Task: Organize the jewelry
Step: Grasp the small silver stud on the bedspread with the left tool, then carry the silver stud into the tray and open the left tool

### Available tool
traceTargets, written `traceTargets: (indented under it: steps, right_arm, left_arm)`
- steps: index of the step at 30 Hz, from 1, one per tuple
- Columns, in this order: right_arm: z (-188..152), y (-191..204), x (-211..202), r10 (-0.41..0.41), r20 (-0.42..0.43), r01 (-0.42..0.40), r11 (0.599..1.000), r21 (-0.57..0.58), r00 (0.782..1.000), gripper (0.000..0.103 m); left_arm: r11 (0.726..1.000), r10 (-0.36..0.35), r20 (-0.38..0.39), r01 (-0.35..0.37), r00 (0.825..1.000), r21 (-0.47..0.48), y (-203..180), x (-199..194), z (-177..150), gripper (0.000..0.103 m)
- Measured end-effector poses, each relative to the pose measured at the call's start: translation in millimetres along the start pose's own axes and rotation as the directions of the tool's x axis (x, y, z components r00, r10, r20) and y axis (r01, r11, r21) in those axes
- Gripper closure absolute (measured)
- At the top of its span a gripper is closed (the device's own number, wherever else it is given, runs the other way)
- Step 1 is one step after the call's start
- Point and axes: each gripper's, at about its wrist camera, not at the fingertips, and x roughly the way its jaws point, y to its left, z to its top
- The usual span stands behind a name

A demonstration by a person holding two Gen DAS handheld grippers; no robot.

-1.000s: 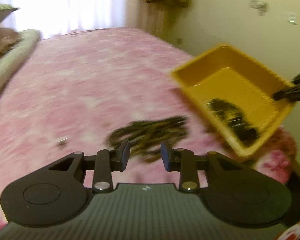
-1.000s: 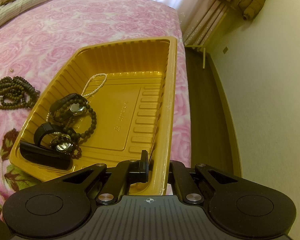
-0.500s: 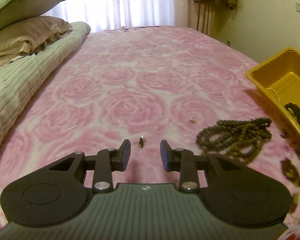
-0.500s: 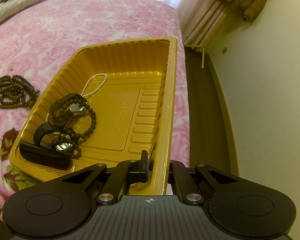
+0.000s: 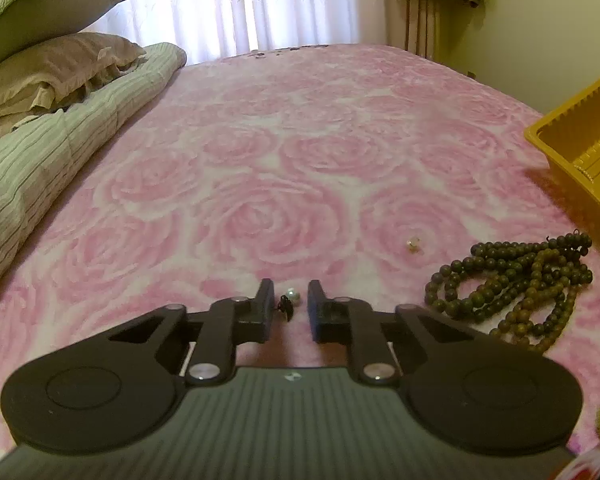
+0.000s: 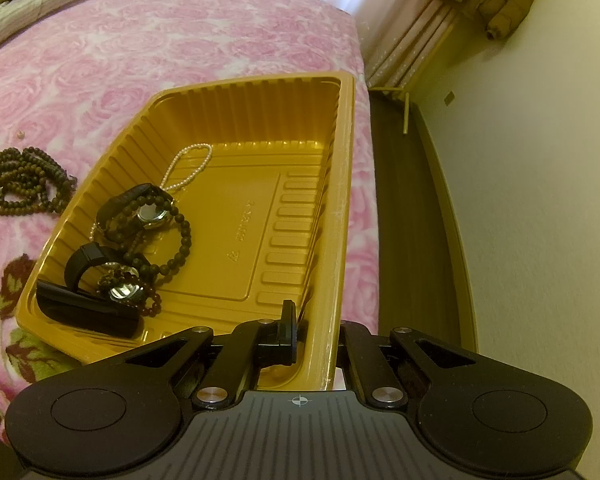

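A small earring (image 5: 289,300), a pale bead on a dark clip, lies on the pink rose bedspread. My left gripper (image 5: 290,292) is low over it with a finger on each side; the jaws are closing and the pads stand clear of it. A second tiny earring (image 5: 414,243) and a heap of brown-green bead necklace (image 5: 512,292) (image 6: 20,184) lie to the right. My right gripper (image 6: 316,320) is shut on the near wall of the yellow tray (image 6: 340,184) (image 5: 572,148). The tray holds a pearl string (image 6: 188,168), two watches (image 6: 148,212) and dark bead bracelets.
Pillows and a folded striped quilt (image 5: 40,160) run along the left side of the bed. The tray sits by the bed's right edge, with dark floor (image 6: 412,220) and a wall beyond. A black bar (image 6: 84,308) lies in the tray's near corner.
The left gripper swung left from the tray and necklace, came down around the small earring, and its jaws narrowed. The right gripper and tray have not moved.
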Motion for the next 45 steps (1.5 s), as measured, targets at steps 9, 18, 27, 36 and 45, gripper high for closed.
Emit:
traceTargets:
  steps: [9, 18, 27, 36, 45]
  right_arm:
    - [-2, 0, 0, -0.001, 0.0, 0.001, 1.0, 0.002, 1.0, 0.099]
    - [-1, 0, 0, 0.0, -0.001, 0.0, 1.0, 0.002, 1.0, 0.099]
    - [-1, 0, 0, 0.0, 0.0, 0.0, 1.0, 0.001, 1.0, 0.099]
    - [-1, 0, 0, -0.001, 0.002, 0.001, 1.0, 0.002, 1.0, 0.099]
    - [0, 2, -2, 0.006, 0.009, -0.006, 1.0, 0.007, 1.0, 0.099]
  left_arm:
    - [1.0, -0.007, -0.001, 0.007, 1.0, -0.006, 1, -12, -1, 0.096]
    - [0.999, -0.051, 0.026, 0.051, 0.998, -0.007, -11, -35, 4, 0.096]
    - [0.993, -0.115, 0.05, 0.115, 0.992, 0.015, -32, -51, 13, 0.096]
    - [0.959, -0.284, 0.075, 0.282, 0.956, 0.034, -75, -69, 28, 0.096]
    - [0.847, -0.525, 0.068, 0.513, 0.848, 0.141, -161, -92, 46, 0.096]
